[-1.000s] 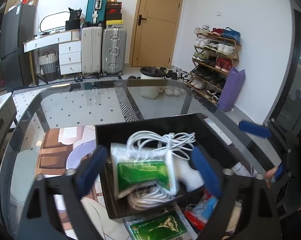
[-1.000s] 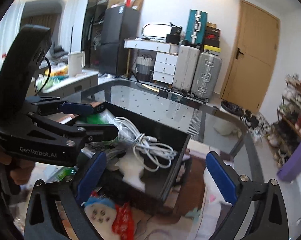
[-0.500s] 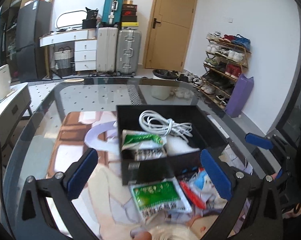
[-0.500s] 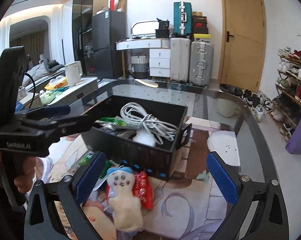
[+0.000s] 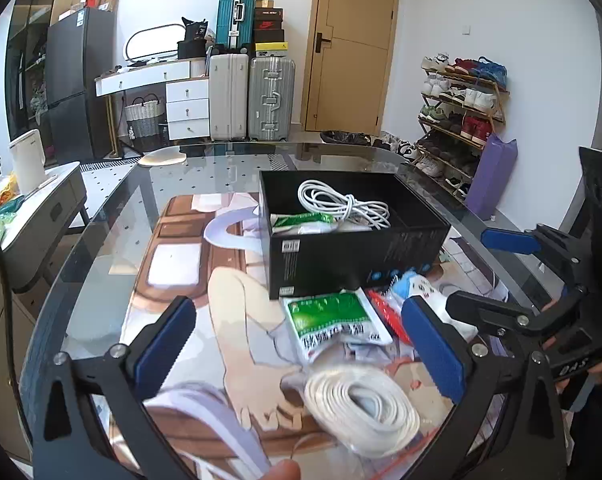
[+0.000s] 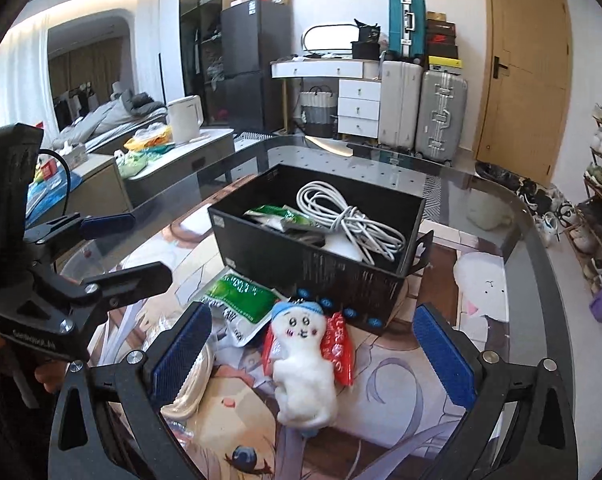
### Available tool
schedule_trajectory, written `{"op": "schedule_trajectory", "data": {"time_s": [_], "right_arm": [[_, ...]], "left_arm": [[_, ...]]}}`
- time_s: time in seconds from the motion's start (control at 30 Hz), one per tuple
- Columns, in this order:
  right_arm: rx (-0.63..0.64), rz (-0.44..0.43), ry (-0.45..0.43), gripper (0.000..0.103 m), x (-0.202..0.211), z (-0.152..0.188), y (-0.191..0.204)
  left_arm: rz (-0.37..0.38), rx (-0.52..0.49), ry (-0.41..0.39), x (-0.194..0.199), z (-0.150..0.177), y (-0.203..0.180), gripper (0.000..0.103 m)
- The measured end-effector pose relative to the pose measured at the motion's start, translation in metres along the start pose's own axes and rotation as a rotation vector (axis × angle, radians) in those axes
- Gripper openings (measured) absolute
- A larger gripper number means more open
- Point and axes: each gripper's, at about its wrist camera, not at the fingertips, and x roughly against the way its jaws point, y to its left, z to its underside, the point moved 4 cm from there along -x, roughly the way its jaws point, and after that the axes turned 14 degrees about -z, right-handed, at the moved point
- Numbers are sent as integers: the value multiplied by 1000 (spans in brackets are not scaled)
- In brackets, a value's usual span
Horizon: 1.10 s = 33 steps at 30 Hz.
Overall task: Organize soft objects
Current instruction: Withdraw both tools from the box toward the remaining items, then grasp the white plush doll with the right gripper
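Note:
A black box (image 5: 357,254) (image 6: 269,256) stands on the glass table and holds a coiled white cable (image 5: 343,204) (image 6: 349,216) and a green packet (image 5: 301,220) (image 6: 277,214). In front of it lie a green-and-white packet (image 5: 335,320) (image 6: 241,300), a red packet (image 6: 339,346), a white plush toy with a blue cap (image 6: 303,364) and a bagged coil of white cord (image 5: 361,402). My left gripper (image 5: 301,354) is open and empty above the cord. My right gripper (image 6: 313,354) is open and empty, straddling the plush toy.
A printed mat (image 5: 181,264) covers the glass table (image 5: 113,200). A low cabinet with a white kettle (image 6: 185,118) stands to the left. Suitcases (image 5: 253,96), a door and a shoe rack (image 5: 461,96) stand beyond the table.
Both grippers have pulled back from the box toward the near edge. The green packet the left gripper was over now lies in the box; the plush toy and cord coil came into view.

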Motion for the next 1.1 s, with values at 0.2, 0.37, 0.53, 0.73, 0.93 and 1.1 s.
{"op": "schedule_trajectory", "data": {"time_s": [0.2, 0.37, 0.53, 0.73, 0.93, 1.1], "right_arm": [[33, -11, 55, 102, -4, 8, 2], [33, -10, 88, 102, -8, 15, -5], [-16, -32, 106, 102, -13, 22, -21], [-67, -25, 118, 102, -21, 28, -32], [-28, -43, 129, 81, -28, 31, -26], [-5, -41, 121, 76, -31, 31, -23]], "left_arm": [[22, -17, 44, 5, 16, -2, 103], [40, -34, 52, 10, 24, -12, 103], [38, -81, 64, 7, 30, -23, 103], [70, -99, 88, 3, 42, -32, 103], [86, -148, 95, 1, 51, -43, 103], [106, -183, 135, -5, 60, -51, 103]]}}
